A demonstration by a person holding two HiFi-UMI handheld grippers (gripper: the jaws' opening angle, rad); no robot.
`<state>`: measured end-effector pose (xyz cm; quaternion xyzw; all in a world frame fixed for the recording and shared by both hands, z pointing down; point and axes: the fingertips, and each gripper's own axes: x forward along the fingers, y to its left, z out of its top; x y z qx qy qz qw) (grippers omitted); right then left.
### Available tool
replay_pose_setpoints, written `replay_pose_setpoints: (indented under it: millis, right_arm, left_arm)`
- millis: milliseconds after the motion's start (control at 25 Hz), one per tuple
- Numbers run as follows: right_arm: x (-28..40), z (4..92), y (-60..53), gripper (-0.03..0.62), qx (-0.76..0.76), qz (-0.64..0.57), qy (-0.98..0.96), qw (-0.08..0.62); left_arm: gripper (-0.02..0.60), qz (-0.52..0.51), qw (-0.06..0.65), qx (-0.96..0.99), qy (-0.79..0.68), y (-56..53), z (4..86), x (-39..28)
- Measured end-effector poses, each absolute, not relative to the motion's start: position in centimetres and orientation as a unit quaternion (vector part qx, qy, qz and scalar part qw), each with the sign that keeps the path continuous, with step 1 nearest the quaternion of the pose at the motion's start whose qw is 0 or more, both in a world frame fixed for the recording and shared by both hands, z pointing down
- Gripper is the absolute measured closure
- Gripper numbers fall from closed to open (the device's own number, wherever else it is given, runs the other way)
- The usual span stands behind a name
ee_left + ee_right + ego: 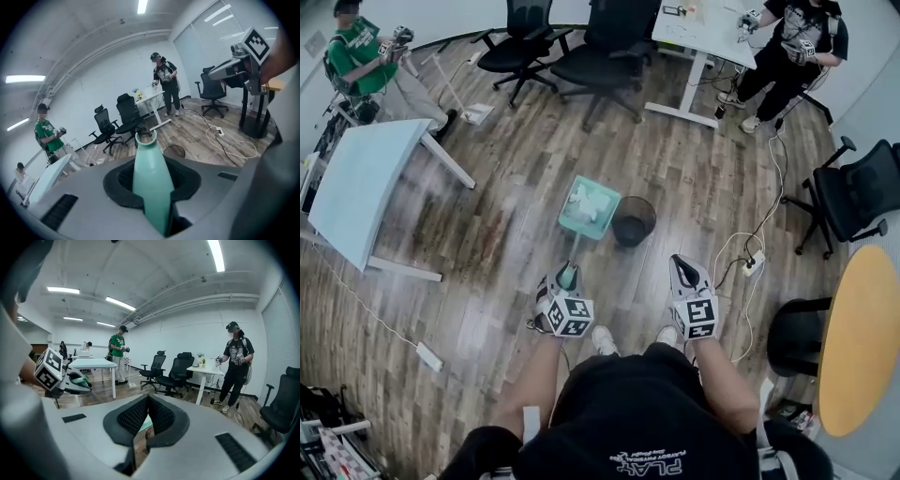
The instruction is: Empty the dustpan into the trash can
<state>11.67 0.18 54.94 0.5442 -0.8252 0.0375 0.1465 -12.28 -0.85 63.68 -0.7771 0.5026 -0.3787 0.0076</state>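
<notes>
The left tongs [567, 270] are clenched on the teal handle [150, 187] of the dustpan [589, 208]. The left gripper view shows the black pads pressing on the handle from both sides. From that grip the dustpan's long axis runs straight away from the person and leans a little to the right in the head view. Its square pan is out ahead of the tongs, with the open face turned up and a few pale scraps [583, 198] lying in it. Whether the pan hangs just clear of the wooden floor [506, 187] or rests on it cannot be told from above. The black trash can [633, 221] stands on the floor just beside the pan's right edge, and in the head view their rims look close enough to touch. It sits ahead of the gap between the two hands. The right tongs [678, 262] are closed at the tips with nothing between them, and they hover off to the right. They are the nearer pair to the can, but they carry nothing. The emptying therefore seems to fall to the left hand. It would take a short sideways carry to the right to bring the pan over the can's mouth. A roll of the wrist would then tip the far lip down so that the scraps slide off into the can and not onto the floor.
</notes>
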Motion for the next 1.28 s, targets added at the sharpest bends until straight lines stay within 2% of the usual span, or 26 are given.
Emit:
replay_pose_setpoints:
  millis: [720,1280]
  right_arm:
    - [13.5,54.3,1.6,0.571,0.441,0.019,-0.885,0.15]
    - [14.8,53.3,0.5,0.571,0.438,0.009,-0.889,0.134]
  left_arm:
    - [0.474,-0.513,0.197,-0.73,0.406,-0.7,66.4,-2.3]
    - [0.476,-0.572,0.295,-0.713,0.279,0.7,67.8,1.4]
